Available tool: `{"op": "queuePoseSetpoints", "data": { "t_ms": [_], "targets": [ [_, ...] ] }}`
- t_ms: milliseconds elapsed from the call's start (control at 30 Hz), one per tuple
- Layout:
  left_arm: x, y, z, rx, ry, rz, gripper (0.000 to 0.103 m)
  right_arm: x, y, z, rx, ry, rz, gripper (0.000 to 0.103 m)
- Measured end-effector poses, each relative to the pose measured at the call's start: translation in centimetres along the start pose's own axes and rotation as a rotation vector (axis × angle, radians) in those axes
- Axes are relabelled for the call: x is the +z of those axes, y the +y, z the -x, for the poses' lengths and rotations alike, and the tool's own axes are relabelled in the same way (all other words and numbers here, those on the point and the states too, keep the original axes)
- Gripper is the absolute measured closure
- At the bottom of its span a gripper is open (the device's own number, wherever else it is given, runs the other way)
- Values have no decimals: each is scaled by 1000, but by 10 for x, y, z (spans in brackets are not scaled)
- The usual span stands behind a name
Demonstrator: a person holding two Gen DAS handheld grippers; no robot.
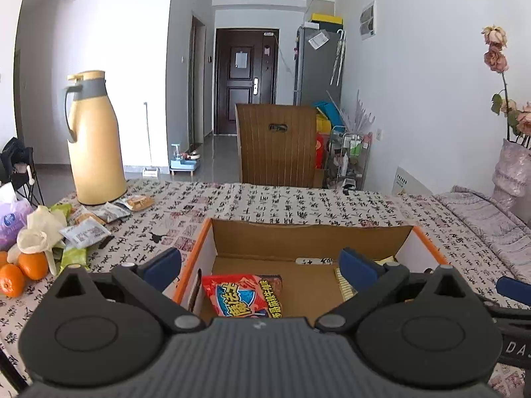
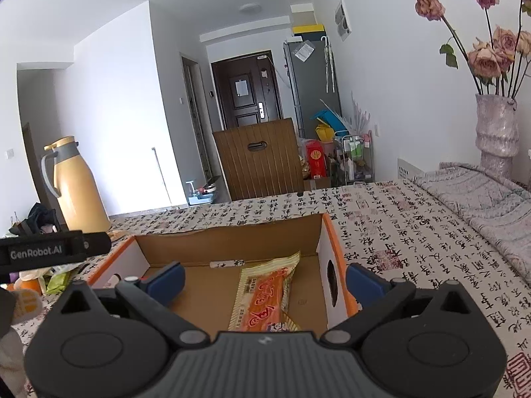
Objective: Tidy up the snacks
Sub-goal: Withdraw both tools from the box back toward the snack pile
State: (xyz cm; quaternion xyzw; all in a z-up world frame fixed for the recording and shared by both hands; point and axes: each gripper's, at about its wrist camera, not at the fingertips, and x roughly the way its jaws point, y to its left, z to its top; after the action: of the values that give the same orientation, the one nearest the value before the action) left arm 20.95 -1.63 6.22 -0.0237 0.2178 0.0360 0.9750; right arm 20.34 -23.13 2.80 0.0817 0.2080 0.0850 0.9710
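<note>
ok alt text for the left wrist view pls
An open left hand-held gripper hovers over a cardboard box holding a red snack packet. More snacks and oranges lie left, by a yellow thermos.

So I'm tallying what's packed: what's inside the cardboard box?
Inside the cardboard box lie a red snack packet and an orange-and-yellow snack packet. The grippers cover the box's near end, so anything there is hidden.

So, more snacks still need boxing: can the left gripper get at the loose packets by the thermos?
Probably yes. The left gripper is open and empty over the cardboard box; the snack packets lie uncovered on the tablecloth beside the yellow thermos.
</note>
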Motion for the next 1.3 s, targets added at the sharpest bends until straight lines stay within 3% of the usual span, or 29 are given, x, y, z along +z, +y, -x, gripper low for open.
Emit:
{"op": "queuePoseSetpoints", "data": {
  "t_ms": [600,1300],
  "targets": [
    [-22,2,66,-23,-18,-34,0,-21,-4,71,-8,-18,19,0],
    [-103,28,113,-82,39,-65,0,-91,-8,134,-21,93,78,0]
  ]
}}
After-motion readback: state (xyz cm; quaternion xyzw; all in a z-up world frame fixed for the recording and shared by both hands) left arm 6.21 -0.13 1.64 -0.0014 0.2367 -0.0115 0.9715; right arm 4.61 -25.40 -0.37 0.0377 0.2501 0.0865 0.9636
